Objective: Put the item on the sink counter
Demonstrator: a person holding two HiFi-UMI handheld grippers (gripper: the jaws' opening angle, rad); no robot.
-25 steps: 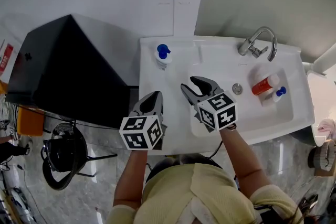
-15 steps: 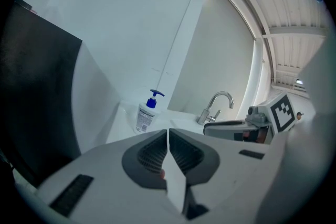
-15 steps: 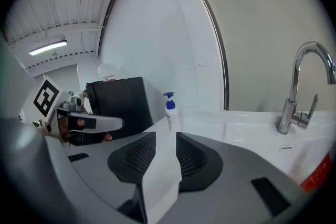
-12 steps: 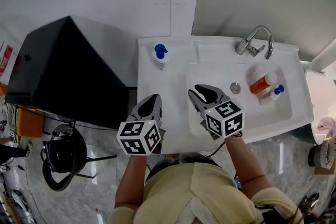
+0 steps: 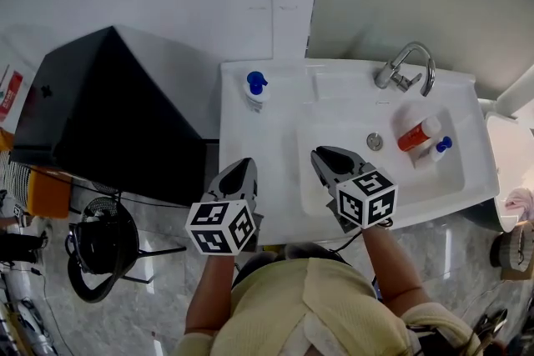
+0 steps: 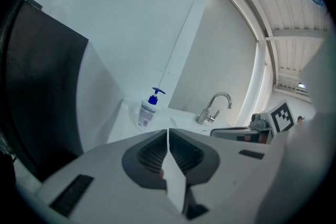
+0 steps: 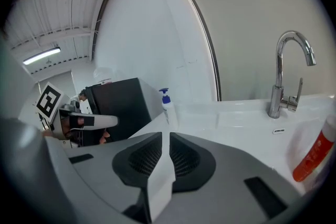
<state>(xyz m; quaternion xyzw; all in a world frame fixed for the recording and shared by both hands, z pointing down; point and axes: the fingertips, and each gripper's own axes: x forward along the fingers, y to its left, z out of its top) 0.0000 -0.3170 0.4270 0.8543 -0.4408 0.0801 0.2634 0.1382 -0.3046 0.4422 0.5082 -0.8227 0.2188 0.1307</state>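
Note:
A white pump bottle (image 5: pixel 258 87) with a blue top stands on the sink counter (image 5: pixel 242 137) at the back left; it also shows in the left gripper view (image 6: pixel 148 111) and the right gripper view (image 7: pixel 169 106). An orange bottle (image 5: pixel 419 133) and a small blue-capped bottle (image 5: pixel 440 148) lie in the basin (image 5: pixel 392 183). My right gripper (image 5: pixel 327 152) hovers over the basin's front left; its jaws have just been closing and now stand shut with nothing between them (image 7: pixel 165 135). My left gripper (image 5: pixel 242 165) is shut and empty at the counter's front left edge (image 6: pixel 168 131).
A chrome faucet (image 5: pixel 406 67) rises at the back of the sink. A large black box (image 5: pixel 108 112) stands against the counter's left side. Below it, a black fan (image 5: pixel 100 246) sits on the marble floor.
My right gripper has slid to the right and toward the front over the basin, and its jaws have gone from wide open to shut. The left gripper has hardly moved.

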